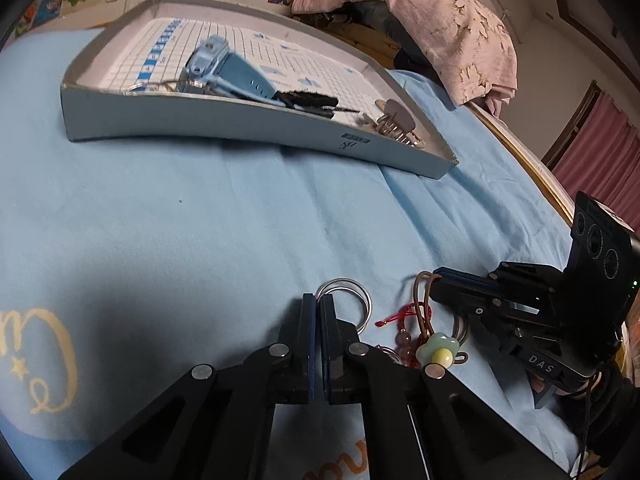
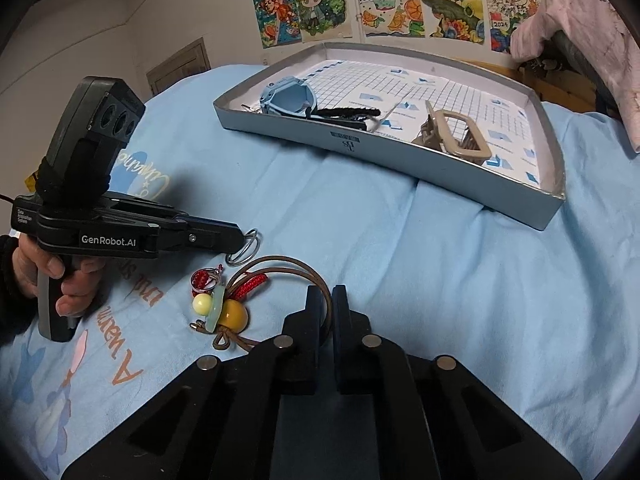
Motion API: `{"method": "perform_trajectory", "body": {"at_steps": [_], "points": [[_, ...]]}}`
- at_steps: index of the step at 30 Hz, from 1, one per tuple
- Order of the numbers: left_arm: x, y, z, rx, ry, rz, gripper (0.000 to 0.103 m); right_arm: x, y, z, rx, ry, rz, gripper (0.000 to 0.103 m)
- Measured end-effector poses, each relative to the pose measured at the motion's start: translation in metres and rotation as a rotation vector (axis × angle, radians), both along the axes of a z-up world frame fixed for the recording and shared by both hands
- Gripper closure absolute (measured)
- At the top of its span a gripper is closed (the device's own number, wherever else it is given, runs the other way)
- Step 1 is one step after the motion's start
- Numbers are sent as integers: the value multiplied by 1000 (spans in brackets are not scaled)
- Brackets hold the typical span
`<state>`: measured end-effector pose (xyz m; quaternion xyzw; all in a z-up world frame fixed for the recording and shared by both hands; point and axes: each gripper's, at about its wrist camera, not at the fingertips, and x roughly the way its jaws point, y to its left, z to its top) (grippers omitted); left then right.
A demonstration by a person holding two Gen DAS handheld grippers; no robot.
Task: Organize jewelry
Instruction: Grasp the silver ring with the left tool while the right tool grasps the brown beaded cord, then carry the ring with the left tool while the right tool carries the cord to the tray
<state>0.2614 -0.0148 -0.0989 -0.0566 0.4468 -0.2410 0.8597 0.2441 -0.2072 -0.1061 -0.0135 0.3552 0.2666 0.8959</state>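
Note:
On the blue sheet lie silver rings (image 1: 362, 304) and a brown cord necklace (image 2: 280, 262) with a green flower pendant (image 1: 438, 350), beads and red knots. My left gripper (image 1: 318, 300) is shut on the near edge of the silver rings; in the right wrist view its tip (image 2: 242, 240) pinches the same rings (image 2: 250, 246). My right gripper (image 2: 328, 292) is shut on the brown cord, which runs down between its fingers. From the left wrist view, the right gripper (image 1: 434, 280) grips the cord loops (image 1: 420, 300) at its tip.
A shallow grey tray (image 1: 240, 124) lies further back on the bed, holding a blue watch (image 2: 286, 98), a black fuzzy hair piece (image 2: 348, 114) and a beige claw clip (image 2: 452, 134). A pink cloth (image 1: 452, 28) is heaped behind it. A hand (image 2: 60, 276) holds the left gripper's handle.

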Motion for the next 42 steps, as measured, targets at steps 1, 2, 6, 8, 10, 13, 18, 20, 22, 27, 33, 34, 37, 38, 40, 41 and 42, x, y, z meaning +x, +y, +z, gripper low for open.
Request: {"method": "perform_trajectory", "body": {"at_steps": [1,2,6,8,10,13,18,20,22,27,33,34,37,38,40,41,42], "points": [[-1,0,1,2,-7,1,101,-2,0,1,1,-12,-6,100],[-3,0,4,8,-18,4,101,-4,-1,3,-1,-25,-12,100],[-9,2,9,1,-50,3,101,-13,-3,11,-19,-99,-54,101],[-12,3,11,-1,-62,2,101,-15,-6,14,-16,-123,-73,101],[-15,4,13,7,-72,1,101,-17,-11,18,-3,-143,-92,101],[-21,4,16,19,-92,3,101,-17,-17,23,13,-165,-119,101],[-27,9,27,15,-130,15,101,-21,-22,34,29,-211,-148,101],[-27,10,34,8,-147,21,101,-21,-22,40,31,-230,-152,101],[-26,11,44,1,-170,31,101,-19,-22,47,27,-251,-159,101],[-14,14,67,-21,-235,81,101,-5,-23,68,17,-294,-170,101],[12,31,89,-65,-303,194,101,28,-15,96,27,-343,-192,101],[16,35,92,-75,-313,213,101,33,-12,100,27,-350,-193,101],[29,46,100,-90,-335,271,101,52,-2,110,41,-373,-200,101],[33,48,101,-87,-342,292,101,59,3,112,44,-375,-201,101],[43,54,101,-79,-354,330,101,72,11,112,57,-370,-206,101],[48,57,99,-75,-351,343,101,78,15,110,63,-363,-207,101],[53,58,96,-68,-345,351,101,85,20,106,66,-350,-207,101]]}}
